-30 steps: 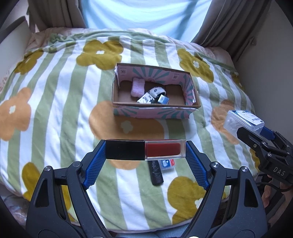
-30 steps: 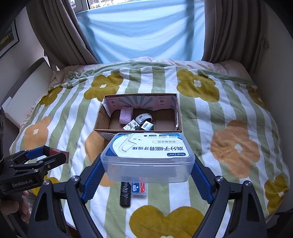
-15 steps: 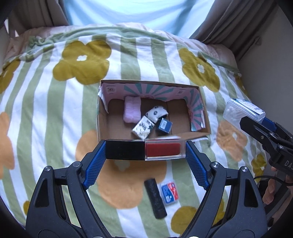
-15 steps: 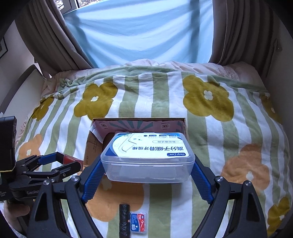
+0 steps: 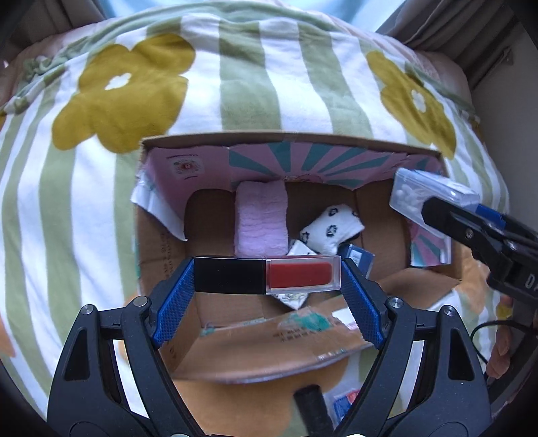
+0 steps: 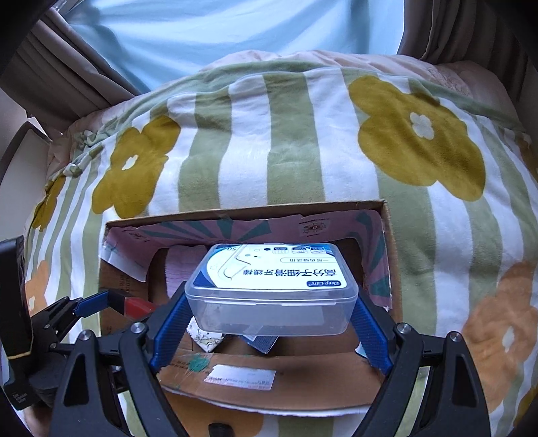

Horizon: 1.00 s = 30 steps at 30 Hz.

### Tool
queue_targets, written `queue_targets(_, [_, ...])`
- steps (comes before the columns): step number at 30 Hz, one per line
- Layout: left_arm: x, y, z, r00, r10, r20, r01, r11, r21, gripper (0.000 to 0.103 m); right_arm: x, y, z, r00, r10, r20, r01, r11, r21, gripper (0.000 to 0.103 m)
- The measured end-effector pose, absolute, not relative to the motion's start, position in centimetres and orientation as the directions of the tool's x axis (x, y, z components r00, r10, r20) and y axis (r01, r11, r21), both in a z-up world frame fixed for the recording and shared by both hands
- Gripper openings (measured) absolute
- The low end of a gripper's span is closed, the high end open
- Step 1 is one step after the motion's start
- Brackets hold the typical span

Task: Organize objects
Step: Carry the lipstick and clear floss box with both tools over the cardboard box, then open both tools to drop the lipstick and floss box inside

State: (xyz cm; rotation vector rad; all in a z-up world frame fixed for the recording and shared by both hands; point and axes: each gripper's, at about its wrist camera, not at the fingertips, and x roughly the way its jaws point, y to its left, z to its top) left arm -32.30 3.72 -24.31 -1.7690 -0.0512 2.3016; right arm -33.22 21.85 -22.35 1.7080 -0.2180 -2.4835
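bed: striped floral blanket [image 6: 296, 141] | window: pale blue blind [image 6: 235, 30], daylit | curtains [image 6: 64, 70]: grey-brown

The left gripper [image 5: 268, 275] clamped a black-capped red lip-gloss tube [image 5: 268, 274] over the open cardboard box [image 5: 255, 353], above a pink towel [image 5: 261, 223].

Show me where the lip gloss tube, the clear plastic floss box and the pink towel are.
lip gloss tube [image 5: 267, 274], left wrist view, middle of tube, where cap meets body
clear plastic floss box [image 6: 270, 290], right wrist view, front edge of lid
pink towel [image 5: 260, 218], left wrist view, middle of roll
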Motion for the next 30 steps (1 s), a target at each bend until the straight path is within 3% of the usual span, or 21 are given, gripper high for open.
queue_targets(8, [-32.0,4.1,-27.9,-0.214,0.181,-0.960,-0.178,-0.974,-0.144,0.082,-34.0,22.0,-25.1,-0.335,-0.179,-0.925,0.021,-0.983,0.182,0.086])
queue_targets(16, [-32.1,4.9,-26.8,-0.242,0.150,-0.959,-0.229,-0.969,-0.094,0.082,-34.3,22.2,-24.7,-0.346,-0.204,-0.916,0.011,-0.977,0.214,0.089])
queue_targets(17, [-32.0,5.1,-26.5,-0.243,0.146,-0.959,-0.237,-0.967,-0.087,0.086,-34.3,22.4,-24.6,-0.353,-0.227,-0.908,0.010,-0.971,0.239,0.096])
queue_targets(18, [-32.0,5.3,-26.3,-0.243,0.156,-0.957,-0.252,-0.963,-0.093,0.103,-34.4,22.5,-24.5,-0.357,-0.237,-0.903,0.010,-0.968,0.251,0.102])
queue_targets(30, [-30.8,5.5,-25.7,-0.274,0.168,-0.947,-0.277,-0.957,-0.089,0.103,-33.6,22.7,-23.9,-0.363,-0.210,-0.908,0.019,-0.976,0.218,0.102])
